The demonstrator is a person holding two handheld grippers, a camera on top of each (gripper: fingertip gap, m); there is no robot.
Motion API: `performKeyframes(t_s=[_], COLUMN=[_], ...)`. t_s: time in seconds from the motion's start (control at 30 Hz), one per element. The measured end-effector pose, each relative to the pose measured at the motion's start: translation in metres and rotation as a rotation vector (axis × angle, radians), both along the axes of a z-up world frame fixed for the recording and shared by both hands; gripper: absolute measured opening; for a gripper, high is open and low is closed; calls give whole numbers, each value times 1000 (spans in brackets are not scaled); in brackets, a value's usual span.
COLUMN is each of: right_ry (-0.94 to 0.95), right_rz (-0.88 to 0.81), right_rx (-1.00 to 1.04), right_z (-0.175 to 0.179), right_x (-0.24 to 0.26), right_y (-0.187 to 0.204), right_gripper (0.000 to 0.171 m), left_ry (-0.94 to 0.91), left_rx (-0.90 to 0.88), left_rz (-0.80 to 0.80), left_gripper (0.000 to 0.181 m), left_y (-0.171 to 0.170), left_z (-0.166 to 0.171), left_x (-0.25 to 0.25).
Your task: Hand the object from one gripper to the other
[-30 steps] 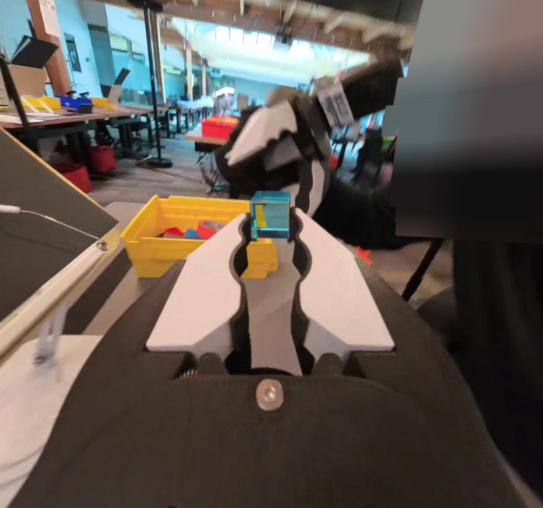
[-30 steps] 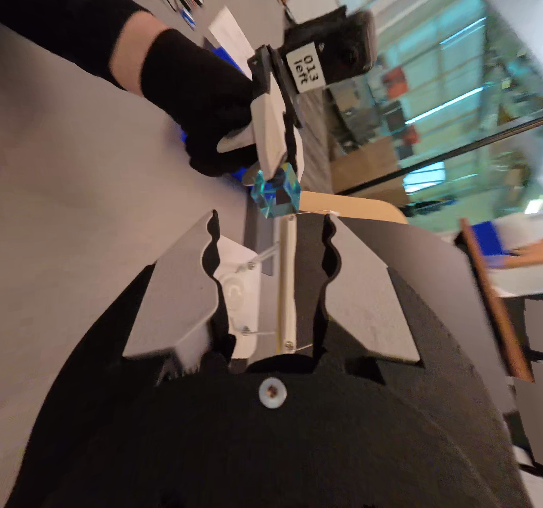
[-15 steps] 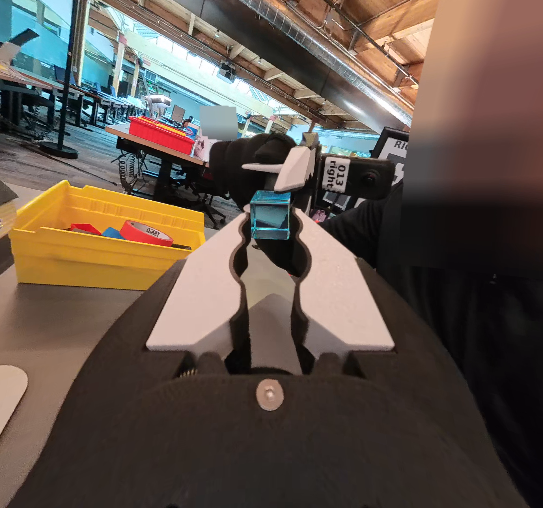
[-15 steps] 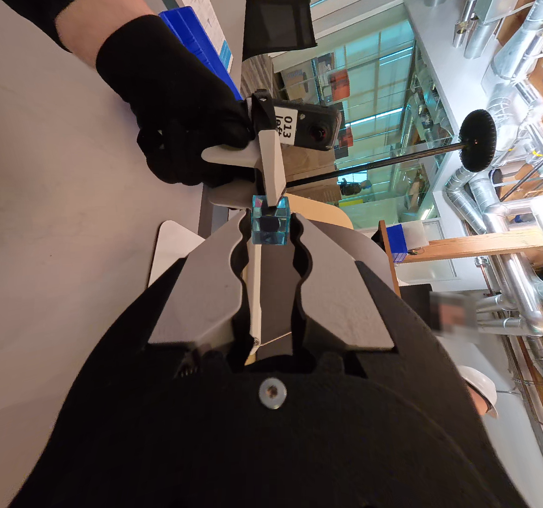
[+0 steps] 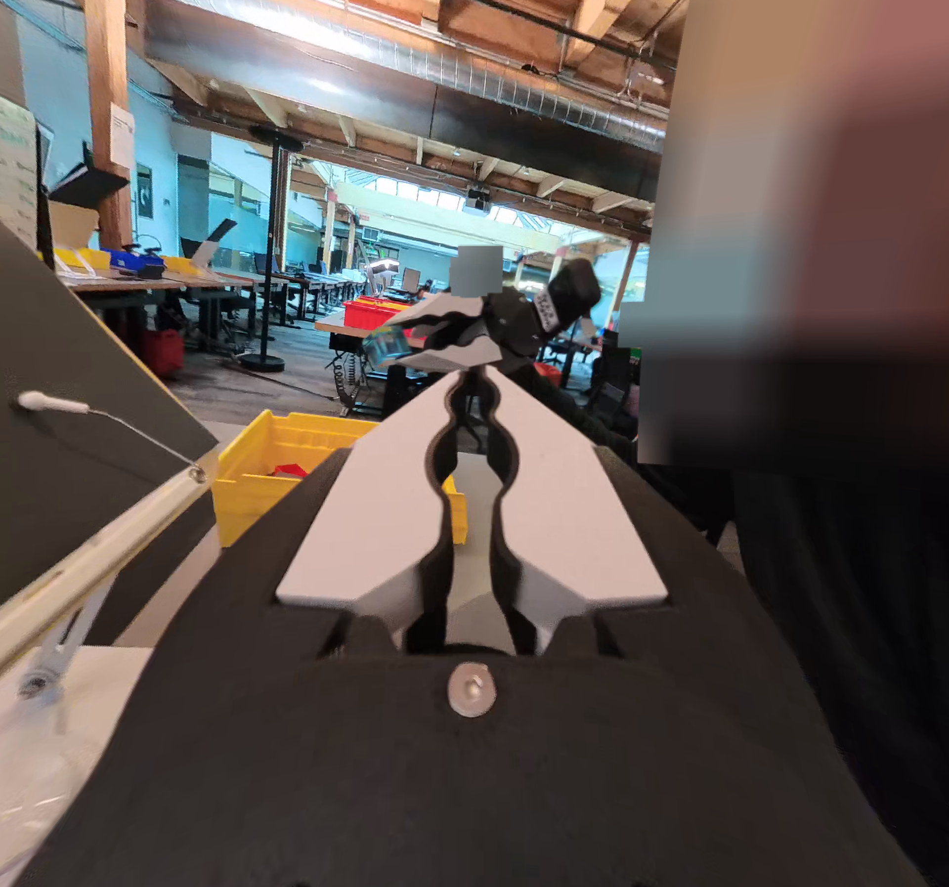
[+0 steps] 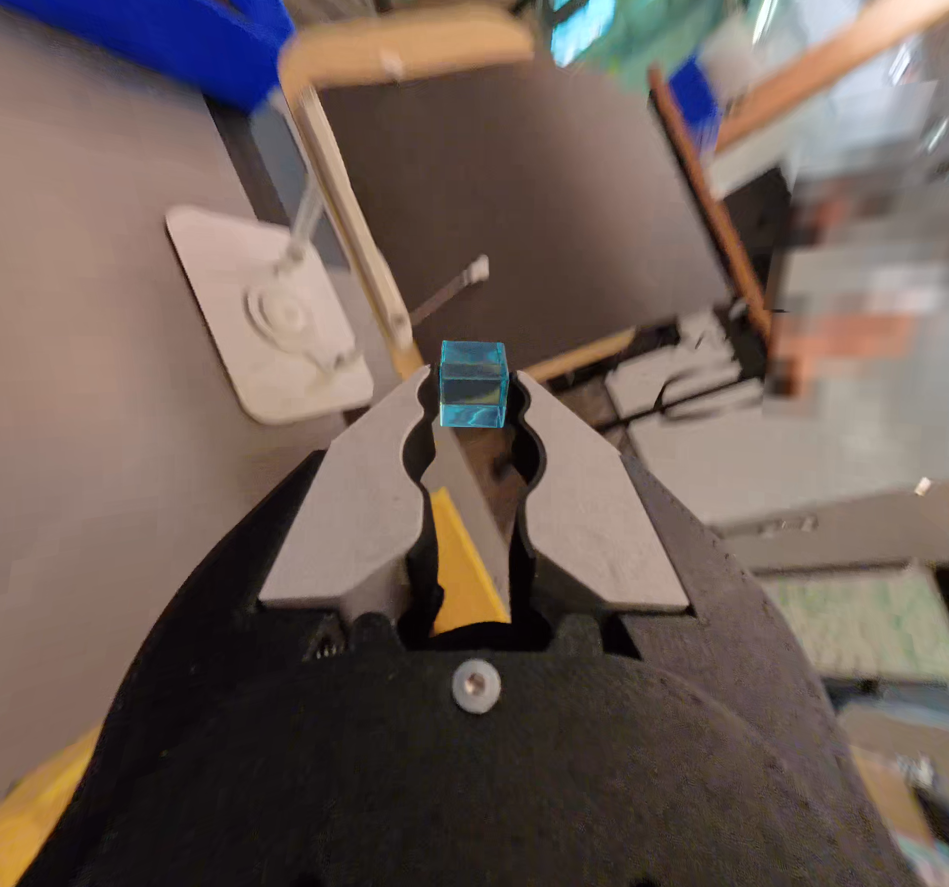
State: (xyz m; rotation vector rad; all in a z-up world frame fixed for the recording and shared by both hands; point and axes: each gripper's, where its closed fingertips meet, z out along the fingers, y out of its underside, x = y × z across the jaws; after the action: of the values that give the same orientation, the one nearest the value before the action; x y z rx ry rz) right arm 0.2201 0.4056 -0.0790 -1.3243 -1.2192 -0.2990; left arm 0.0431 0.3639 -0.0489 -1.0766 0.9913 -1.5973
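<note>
A clear cyan cube (image 6: 473, 384) sits between the fingertips of my right gripper (image 6: 473, 382), which is shut on it. In the left wrist view the right gripper (image 5: 411, 341) shows farther off, turned sideways in the air, with the cube (image 5: 386, 345) at its tips. My left gripper (image 5: 472, 374) is shut and empty, its tips touching. It points toward the right gripper from a short way off.
A yellow bin (image 5: 287, 457) with red items stands on the grey table ahead of the left gripper. A dark tilted board (image 5: 77, 426) on a white base (image 6: 267, 313) stands to its left. A blue bin (image 6: 128, 15) lies behind the board.
The cube has gone from my left gripper to my right. The left gripper let go and shut empty. The right gripper has drawn away with the cube.
</note>
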Motion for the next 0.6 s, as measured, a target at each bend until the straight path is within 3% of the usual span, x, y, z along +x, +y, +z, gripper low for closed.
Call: performKeyframes(t_s=[0.2, 0.37, 0.6], right_ry=[-62, -143, -282], right_rz=[-330, -260, -254], right_rx=[-374, -716, -960], right_z=[-84, -155, -210], right_x=[116, 132, 135], right_y=[16, -24, -61], right_gripper=[24, 23, 23], left_ry=[154, 175, 226], left_rx=[137, 169, 139], left_rz=[159, 189, 186], left_gripper=[0, 0, 3], left_y=[4, 4, 10], left_z=[-4, -2, -16], left_x=[-4, -6, 2])
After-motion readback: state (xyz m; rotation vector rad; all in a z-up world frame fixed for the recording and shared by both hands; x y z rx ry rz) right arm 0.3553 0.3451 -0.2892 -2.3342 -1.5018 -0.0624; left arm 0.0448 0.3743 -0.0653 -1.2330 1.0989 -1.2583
